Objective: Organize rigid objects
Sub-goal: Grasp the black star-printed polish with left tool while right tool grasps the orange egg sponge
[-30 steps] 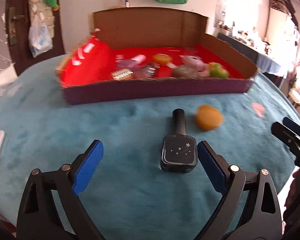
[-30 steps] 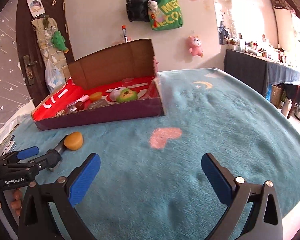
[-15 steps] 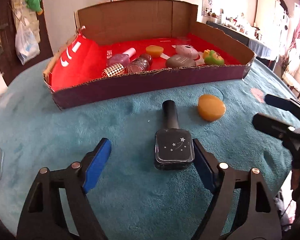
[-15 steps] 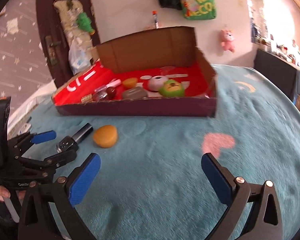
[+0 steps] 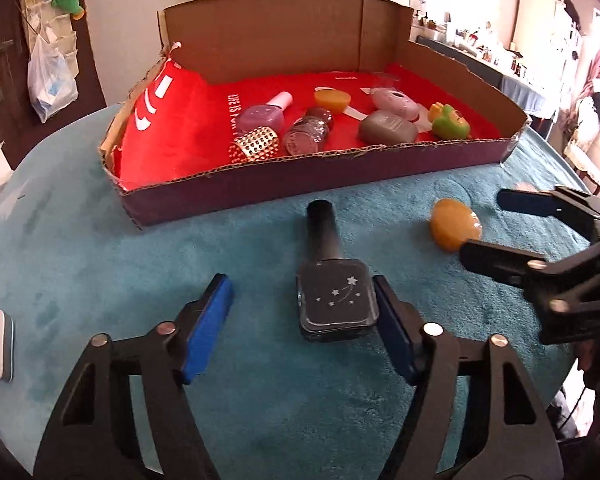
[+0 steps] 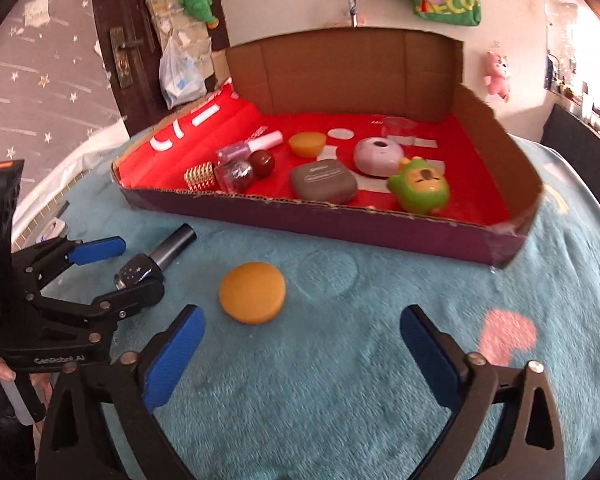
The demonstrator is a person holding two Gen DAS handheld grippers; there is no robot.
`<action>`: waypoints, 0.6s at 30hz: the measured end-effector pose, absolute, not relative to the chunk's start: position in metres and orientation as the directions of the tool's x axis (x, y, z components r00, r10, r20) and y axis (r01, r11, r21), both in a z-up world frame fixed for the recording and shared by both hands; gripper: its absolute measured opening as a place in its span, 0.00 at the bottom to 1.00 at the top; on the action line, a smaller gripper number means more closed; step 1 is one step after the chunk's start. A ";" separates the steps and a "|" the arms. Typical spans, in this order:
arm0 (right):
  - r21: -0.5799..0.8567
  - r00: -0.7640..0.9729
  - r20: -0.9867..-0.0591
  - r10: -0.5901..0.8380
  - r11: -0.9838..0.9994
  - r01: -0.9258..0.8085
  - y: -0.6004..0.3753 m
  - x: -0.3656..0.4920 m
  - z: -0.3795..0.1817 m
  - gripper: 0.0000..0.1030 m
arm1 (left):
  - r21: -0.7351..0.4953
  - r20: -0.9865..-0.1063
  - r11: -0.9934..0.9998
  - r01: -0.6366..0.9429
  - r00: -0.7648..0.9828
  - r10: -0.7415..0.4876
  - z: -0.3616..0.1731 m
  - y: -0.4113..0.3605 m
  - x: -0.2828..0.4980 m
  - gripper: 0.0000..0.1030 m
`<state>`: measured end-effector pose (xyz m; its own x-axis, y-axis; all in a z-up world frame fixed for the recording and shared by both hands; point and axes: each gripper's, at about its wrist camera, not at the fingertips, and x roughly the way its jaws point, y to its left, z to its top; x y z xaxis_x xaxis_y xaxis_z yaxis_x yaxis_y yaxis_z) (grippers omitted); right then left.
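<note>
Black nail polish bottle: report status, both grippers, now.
Left gripper open, right pad touching black nail polish bottle. Bottle flat on blanket, cap toward box. Right gripper open, facing orange disc. Nothing blocking.

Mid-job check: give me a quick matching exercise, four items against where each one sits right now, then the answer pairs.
Items:
1. dark nail polish bottle
2. orange disc
3. green frog toy
4. grey case

Places:
A. in the box, near its right end
B. on the blanket, ahead of the open right claw
C. between the fingers of the open left claw
D. in the box, mid front

Pairs: 1-C, 2-B, 3-A, 4-D
</note>
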<state>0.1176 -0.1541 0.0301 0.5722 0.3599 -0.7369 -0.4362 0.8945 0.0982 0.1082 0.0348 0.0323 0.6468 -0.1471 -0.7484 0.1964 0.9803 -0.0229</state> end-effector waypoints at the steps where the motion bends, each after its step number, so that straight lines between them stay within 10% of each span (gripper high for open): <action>1: 0.092 0.563 -0.747 0.354 0.893 -0.440 -0.151 0.120 0.029 0.88 | -0.034 -0.746 0.979 0.203 0.646 -0.160 0.033 0.034 0.108 0.58; 6: 0.088 0.547 -0.757 0.358 0.885 -0.457 -0.140 0.127 0.028 0.74 | -0.072 -0.738 0.972 0.223 0.644 -0.203 0.035 0.029 0.111 0.36; 11: 0.059 0.538 -0.753 0.377 0.854 -0.516 -0.128 0.122 0.029 0.39 | -0.086 -0.727 0.965 0.247 0.647 -0.230 0.040 0.023 0.109 0.36; 18: 0.094 0.559 -0.720 0.411 0.856 -0.508 -0.145 0.099 0.040 0.39 | -0.079 -0.692 0.960 0.267 0.679 -0.245 0.053 0.012 0.098 0.36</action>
<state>0.0992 -0.1447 0.0400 0.5595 0.4110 -0.7198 -0.5079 0.8563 0.0941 0.0982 0.0122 0.0535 0.6787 -0.2454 -0.6922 0.2671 0.9605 -0.0787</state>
